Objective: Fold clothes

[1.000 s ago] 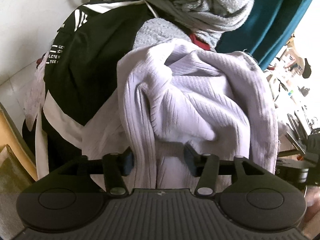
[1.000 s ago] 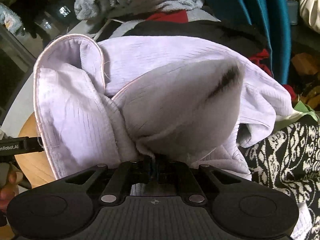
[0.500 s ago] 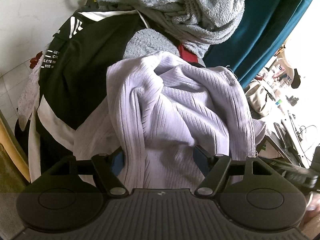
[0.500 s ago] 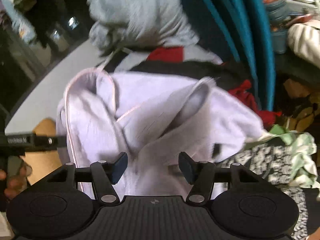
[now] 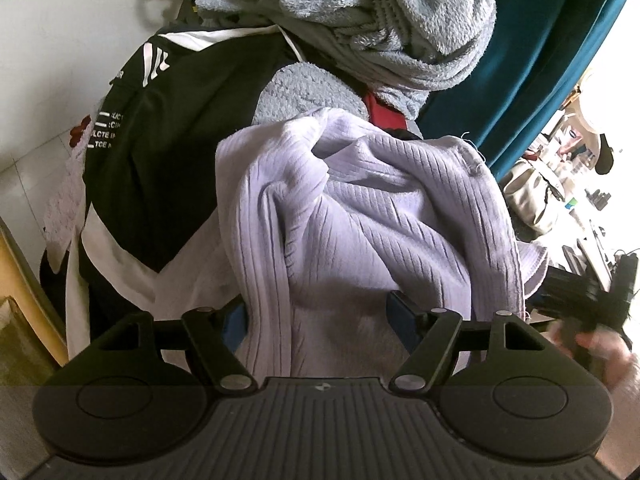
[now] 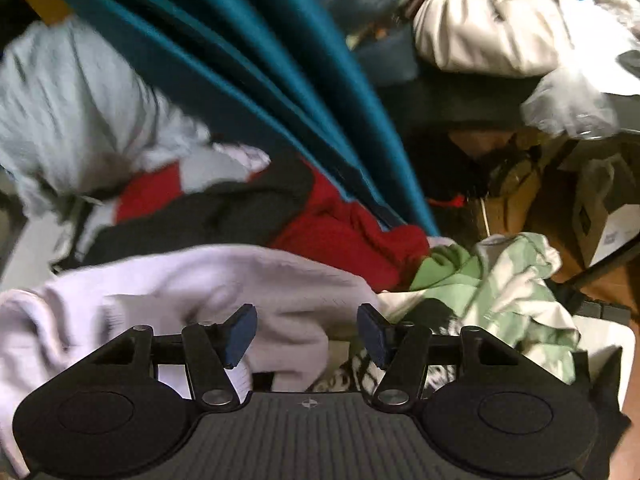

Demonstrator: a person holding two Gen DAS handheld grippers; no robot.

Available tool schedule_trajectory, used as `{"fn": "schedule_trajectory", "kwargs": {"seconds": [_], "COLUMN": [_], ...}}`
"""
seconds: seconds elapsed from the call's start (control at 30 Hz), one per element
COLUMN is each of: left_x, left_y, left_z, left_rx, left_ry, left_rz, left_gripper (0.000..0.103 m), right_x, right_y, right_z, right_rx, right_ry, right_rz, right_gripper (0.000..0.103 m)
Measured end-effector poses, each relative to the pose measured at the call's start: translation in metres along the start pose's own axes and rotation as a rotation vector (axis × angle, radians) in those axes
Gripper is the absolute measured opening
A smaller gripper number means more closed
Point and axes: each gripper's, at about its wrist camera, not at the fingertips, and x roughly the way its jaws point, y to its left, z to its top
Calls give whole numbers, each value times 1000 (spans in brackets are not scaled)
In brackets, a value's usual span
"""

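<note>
Left fingers (image 5: 404,316): I see them spread wide, the ribbed lilac top bunched between them; the pads don't seem to press it.
Right fingers (image 6: 370,334): I read them as parted about half way, nothing clamped; lilac cloth lies by the left pad.
Left gripper (image 5: 320,316): mine, at 6 o'clock, pointing down at the pile.
Right gripper (image 6: 306,330): mine, at 6 o'clock of its own blurred view.
Teal curtain (image 6: 280,80): running from 11 o'clock down toward centre.
Lilac top (image 5: 360,220): crumpled at centre of the left view, on the heap; at 8 o'clock in the right view.
Black jacket (image 5: 180,152): at 9 o'clock, white print, under the lilac top.
Grey fleece (image 5: 380,20): at 12 o'clock, piled highest.
Red garment (image 6: 348,236): centre, behind the lilac.
Green cloth (image 6: 500,280): at 3 o'clock.
</note>
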Motion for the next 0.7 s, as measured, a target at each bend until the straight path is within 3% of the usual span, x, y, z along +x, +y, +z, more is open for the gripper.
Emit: {"fn": "schedule_trajectory", "kwargs": {"seconds": [0.1, 0.23, 0.27, 0.33, 0.4, 0.7], "left_x": [-2, -5, -5, -5, -4, -1], "left_y": [1, 5, 7, 10, 12, 10], "left_z": [3, 4, 4, 4, 4, 6], "left_rx": [7, 17, 17, 13, 9, 20], "left_ry": [-9, -25, -28, -30, -32, -41], "left_rz": [7, 11, 12, 11, 10, -2], "left_gripper": [72, 72, 72, 72, 72, 72], "right_x": [29, 52, 53, 53, 49, -29], "right_y": [4, 11, 13, 15, 18, 66], "right_z": [0, -1, -1, 1, 2, 23], "right_rx": [46, 74, 78, 84, 58, -45], "right_ry": [26, 45, 53, 68, 66, -163], "right_rz": [23, 33, 41, 63, 62, 162], "right_gripper": [55, 42, 38, 17, 10, 7]}}
